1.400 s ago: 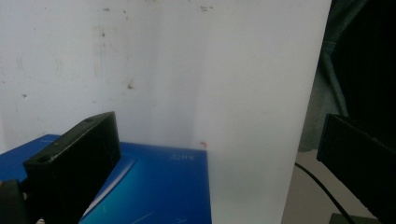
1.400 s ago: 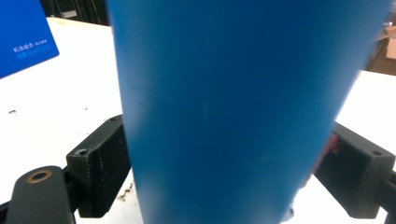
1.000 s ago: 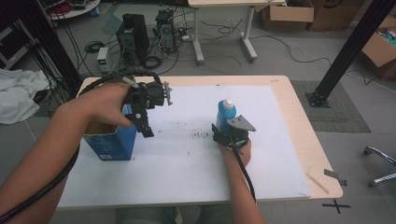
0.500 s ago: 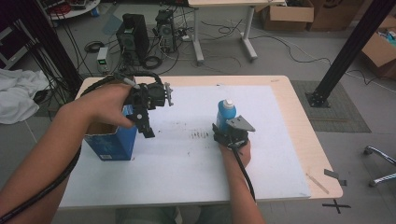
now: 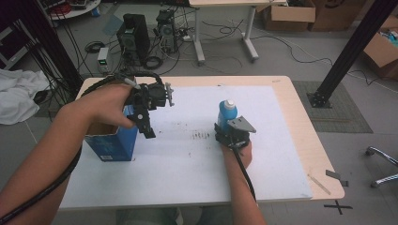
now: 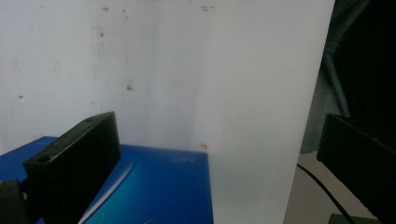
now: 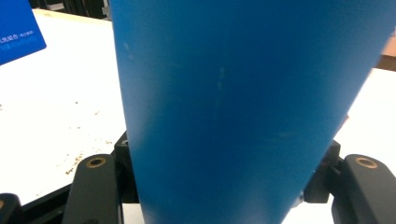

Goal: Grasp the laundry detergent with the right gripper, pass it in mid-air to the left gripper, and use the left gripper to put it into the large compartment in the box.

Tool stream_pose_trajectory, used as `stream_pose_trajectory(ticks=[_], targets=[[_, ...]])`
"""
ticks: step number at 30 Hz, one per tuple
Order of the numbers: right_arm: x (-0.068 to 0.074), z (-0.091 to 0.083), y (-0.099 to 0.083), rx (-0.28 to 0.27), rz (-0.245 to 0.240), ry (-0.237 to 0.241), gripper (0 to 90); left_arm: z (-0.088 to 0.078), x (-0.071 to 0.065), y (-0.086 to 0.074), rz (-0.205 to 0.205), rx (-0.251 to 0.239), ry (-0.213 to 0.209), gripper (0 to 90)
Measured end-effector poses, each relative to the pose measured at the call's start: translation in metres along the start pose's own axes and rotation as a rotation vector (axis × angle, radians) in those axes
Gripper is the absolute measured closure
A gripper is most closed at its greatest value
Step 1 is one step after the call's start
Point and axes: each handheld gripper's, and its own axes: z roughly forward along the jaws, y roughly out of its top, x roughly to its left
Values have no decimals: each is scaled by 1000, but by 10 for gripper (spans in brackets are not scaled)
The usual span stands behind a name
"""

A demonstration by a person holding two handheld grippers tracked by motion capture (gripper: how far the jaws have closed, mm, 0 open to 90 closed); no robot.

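Scene: a blue bottle (image 5: 227,115) with a white cap is seen upright on a white sheet (image 5: 187,164) covering the surface (image 5: 300,136), right of centre; an open blue box (image 5: 112,143) stands at the left.
Right tongs (image 5: 228,134): brought in level from the near side, low on the bottle. Their jaws have just been closing, with the bottle between them. In the right gripper view the bottle's blue wall (image 7: 243,112) is flanked close on both sides; whether the pads already press cannot be told.
Left tongs (image 5: 146,127): held spread and empty, pointed down at the box's right edge, with the box top (image 6: 154,186) below them in the left gripper view.
Right hand (image 5: 238,152): laid low on the sheet, forearm stretched straight in from the near edge.
Left hand (image 5: 110,105): raised over the box, wrist bent, cable looped behind.
Risk, tipping: the bottle is judged likely to lean or topple if lifted, being taken so far below its middle.
Risk, slipping: a smooth round wall could be squeezed out of the jaws if one side meets it first.
Risk, collision: the box is a narrow target; the bottle could catch its rim or the left tongs if carried across.
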Motion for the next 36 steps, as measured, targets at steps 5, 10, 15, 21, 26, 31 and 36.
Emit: stream_pose_trajectory(ticks=[5,10,15,21,26,31,36], targets=[[2,0,0,-3,-1,-19,372,1,1,-1,-4,-1,-2,1],[5,-2,1,-4,-4,-40,423,3,1,-1,-4,0,-5,1],[6,-3,2,-6,-23,-23,439,2,0,0,0,-2,-2,1],[1,-6,4,-4,-11,25,450,2,0,2,1,2,-5,1],[-10,-16,14,-3,4,100,453,2,0,4,6,3,-6,1],[-27,-29,31,-1,29,255,453,-1,-1,8,11,-1,-4,1],[-38,-40,47,4,11,366,452,-2,-2,10,18,1,-6,1]])
